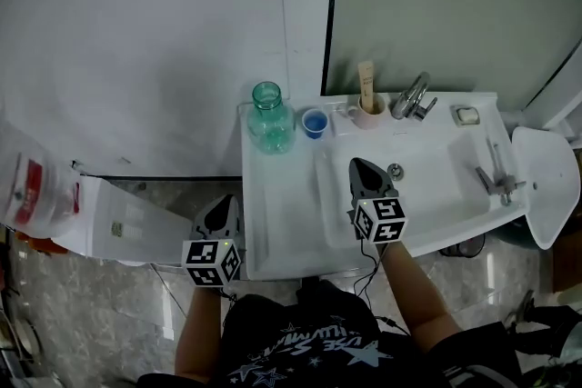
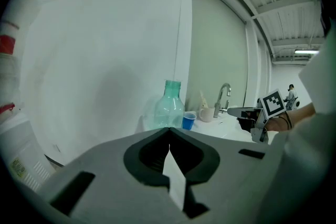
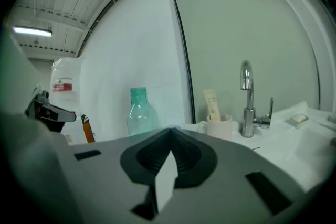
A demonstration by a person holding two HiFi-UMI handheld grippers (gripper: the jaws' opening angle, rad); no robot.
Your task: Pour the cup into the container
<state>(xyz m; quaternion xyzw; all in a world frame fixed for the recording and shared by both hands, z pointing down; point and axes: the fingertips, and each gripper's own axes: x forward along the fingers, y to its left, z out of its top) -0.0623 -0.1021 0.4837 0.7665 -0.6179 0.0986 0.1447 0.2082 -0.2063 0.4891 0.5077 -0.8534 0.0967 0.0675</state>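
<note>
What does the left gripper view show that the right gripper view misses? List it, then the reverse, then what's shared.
Only the left gripper view: the blue cup plainly, and the right gripper. Only the right gripper view: the soap dish and the left gripper. Both: the green bottle, the mug and the tap.

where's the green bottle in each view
Head view: green bottle at the counter's back left corner, beside the blue cup.
Left gripper view: bottle at centre, left of the cup.
Right gripper view: bottle left of centre.
Shared landmark: the faucet, right of the bottle in all three.
</note>
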